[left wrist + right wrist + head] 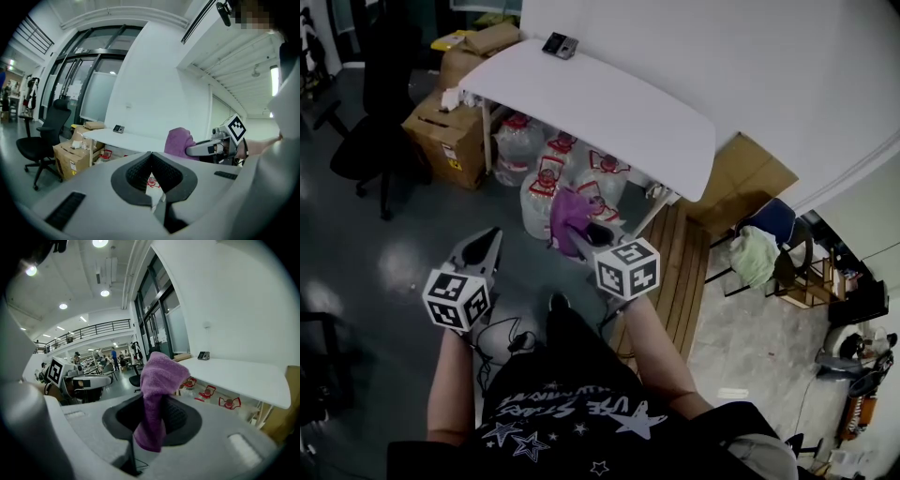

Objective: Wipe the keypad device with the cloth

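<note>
Purple fluffy cloth is pinched in my right gripper, with its tail hanging down. My left gripper is pressed together on nothing. The small dark keypad device sits well ahead at the far-left end of the long white table, by the wall edge. Right looks a bit nearer, so I'd reach forward and slightly left.

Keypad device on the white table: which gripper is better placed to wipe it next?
Right, probably: the right gripper is shut on the purple cloth, while the left gripper is shut and empty.
</note>
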